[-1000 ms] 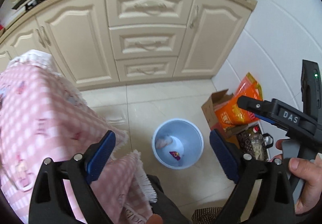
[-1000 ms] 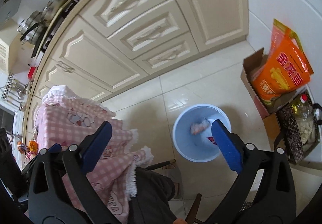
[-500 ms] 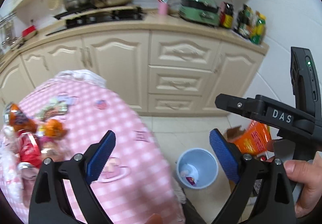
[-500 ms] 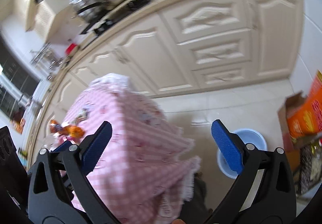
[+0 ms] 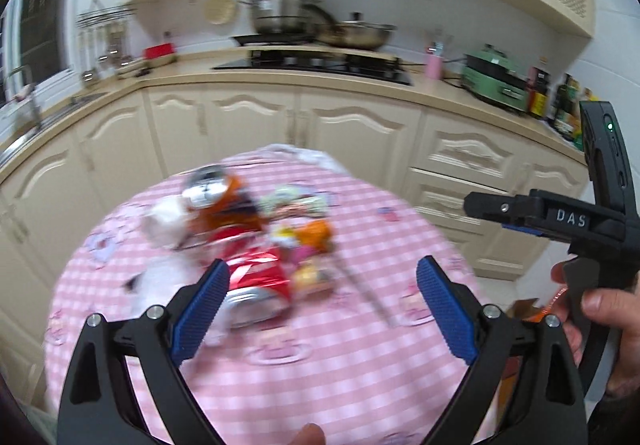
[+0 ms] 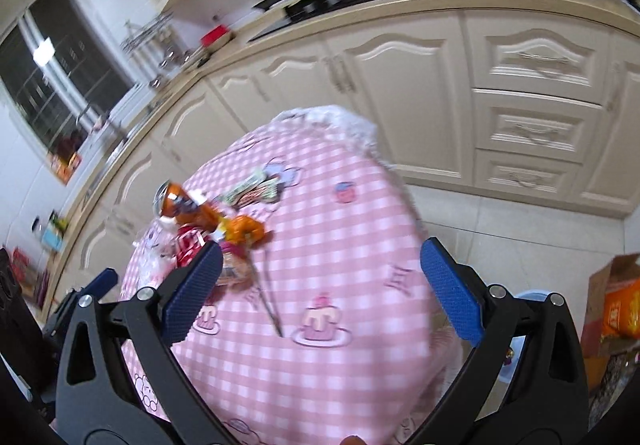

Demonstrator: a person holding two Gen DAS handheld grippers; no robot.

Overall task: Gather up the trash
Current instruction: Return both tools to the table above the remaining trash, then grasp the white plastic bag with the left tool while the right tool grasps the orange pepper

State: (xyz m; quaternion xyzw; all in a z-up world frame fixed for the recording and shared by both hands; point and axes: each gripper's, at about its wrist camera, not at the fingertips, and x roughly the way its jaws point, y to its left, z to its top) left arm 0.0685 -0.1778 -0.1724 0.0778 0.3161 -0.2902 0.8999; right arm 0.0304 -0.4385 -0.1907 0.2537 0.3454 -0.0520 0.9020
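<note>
A heap of trash lies on the pink checked tablecloth (image 5: 340,365): a crushed red can (image 5: 256,277), an orange can (image 5: 224,205), orange wrappers (image 5: 312,237), white tissue (image 5: 160,225) and a thin stick (image 5: 364,293). The image is blurred. My left gripper (image 5: 320,309) is open and empty, above the table just in front of the red can. My right gripper (image 6: 320,289) is open and empty, above the table to the right of the heap (image 6: 224,225). It also shows at the right of the left wrist view (image 5: 560,221). The blue bin (image 6: 524,325) is partly hidden on the floor at the right.
Cream kitchen cabinets (image 5: 352,133) and a counter with a stove and pots (image 5: 312,29) stand behind the table. A cardboard box with an orange bag (image 6: 616,309) sits on the floor at the right, beside the bin.
Both grippers have swung up and left from the blue bin on the floor to the table. The trash heap has come into view. Both grippers stay open and empty.
</note>
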